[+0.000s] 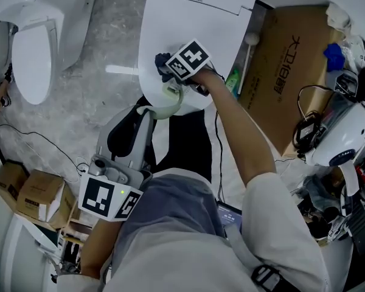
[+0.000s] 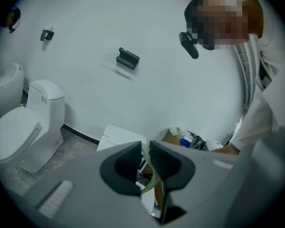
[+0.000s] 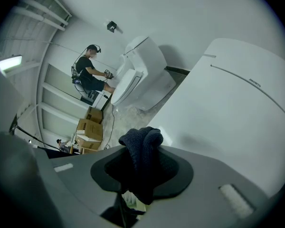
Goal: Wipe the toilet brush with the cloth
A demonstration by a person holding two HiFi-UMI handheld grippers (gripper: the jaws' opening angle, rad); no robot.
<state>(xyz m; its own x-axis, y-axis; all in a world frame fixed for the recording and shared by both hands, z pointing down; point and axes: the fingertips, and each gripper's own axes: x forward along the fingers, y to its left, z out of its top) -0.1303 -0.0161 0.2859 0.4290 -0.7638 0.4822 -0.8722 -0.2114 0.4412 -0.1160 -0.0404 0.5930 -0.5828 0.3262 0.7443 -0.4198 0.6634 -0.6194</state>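
In the head view a pale green toilet brush (image 1: pixel 174 106) curves between my two grippers, over the front of a closed white toilet lid (image 1: pixel 198 23). My left gripper (image 1: pixel 145 113) reaches up from the lower left and is shut on the brush's lower end. In the left gripper view only a thin green strip of the brush (image 2: pixel 150 181) shows between the nearly closed left gripper (image 2: pixel 145 154). My right gripper (image 1: pixel 165 67) is shut on a dark blue cloth (image 1: pixel 162 59), bunched against the brush's upper end. In the right gripper view the cloth (image 3: pixel 142 144) fills the right gripper (image 3: pixel 142 164), with pale bristles (image 3: pixel 129 199) below.
A second white toilet (image 1: pixel 31 44) stands to the left on the grey floor. A large cardboard box (image 1: pixel 286 72) lies right of the near toilet, with a white-tipped stick (image 1: pixel 250 40) and a green bottle (image 1: pixel 233 81) between them. Small boxes (image 1: pixel 39 193) and cables sit lower left; another person (image 3: pixel 89 71) works far off.
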